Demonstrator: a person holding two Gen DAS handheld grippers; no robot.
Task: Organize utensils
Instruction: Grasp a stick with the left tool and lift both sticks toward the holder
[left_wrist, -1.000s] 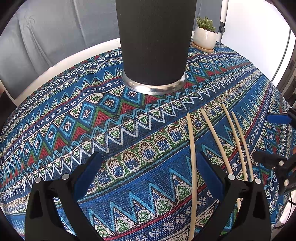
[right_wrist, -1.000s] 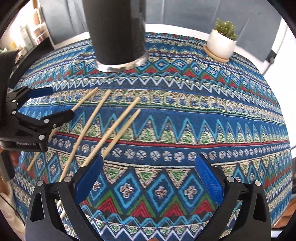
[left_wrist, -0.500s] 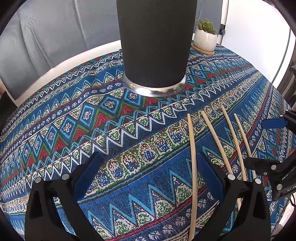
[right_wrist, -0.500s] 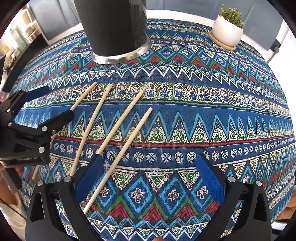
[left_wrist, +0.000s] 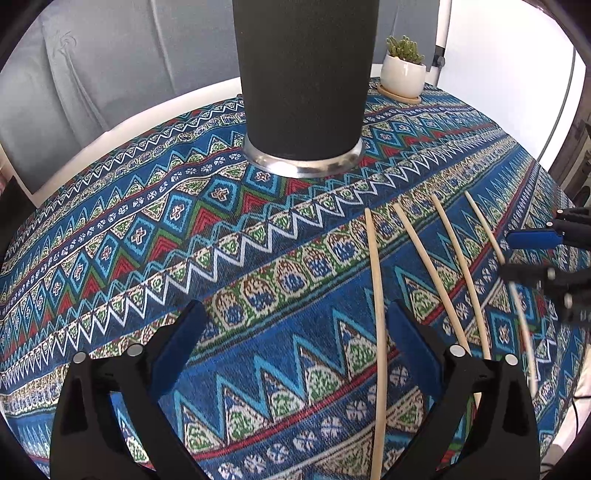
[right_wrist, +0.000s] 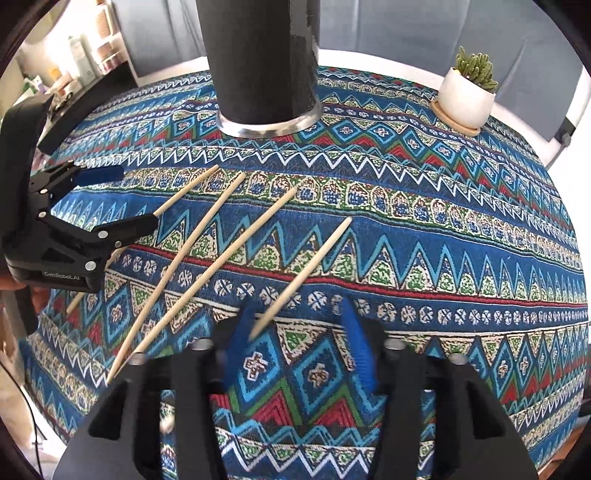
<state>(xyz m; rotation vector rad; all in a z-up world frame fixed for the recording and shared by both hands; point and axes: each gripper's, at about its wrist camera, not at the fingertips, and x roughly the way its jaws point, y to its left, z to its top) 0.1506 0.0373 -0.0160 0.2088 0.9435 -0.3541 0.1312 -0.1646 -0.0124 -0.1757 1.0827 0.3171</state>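
Several wooden chopsticks lie side by side on the patterned cloth. A tall black holder cup (left_wrist: 303, 85) with a steel base stands behind them, also in the right wrist view (right_wrist: 264, 62). My left gripper (left_wrist: 291, 332) is open and empty; its right finger sits beside the leftmost chopstick (left_wrist: 376, 314). My right gripper (right_wrist: 299, 336) has its jaws partly closed around the near end of the rightmost chopstick (right_wrist: 306, 273), with a gap still showing and motion blur. It shows at the right edge of the left wrist view (left_wrist: 532, 254). The left gripper shows in the right wrist view (right_wrist: 110, 199).
A white pot with a small cactus (right_wrist: 467, 96) stands on a wooden coaster at the back right of the round table. It shows in the left wrist view (left_wrist: 403, 75). The cloth (right_wrist: 443, 221) covers the table. Shelves with jars (right_wrist: 85, 48) are at the far left.
My right gripper moved over the rightmost chopstick and its jaws narrowed from wide open. That chopstick has shifted away from the others. The left gripper stayed nearly still.
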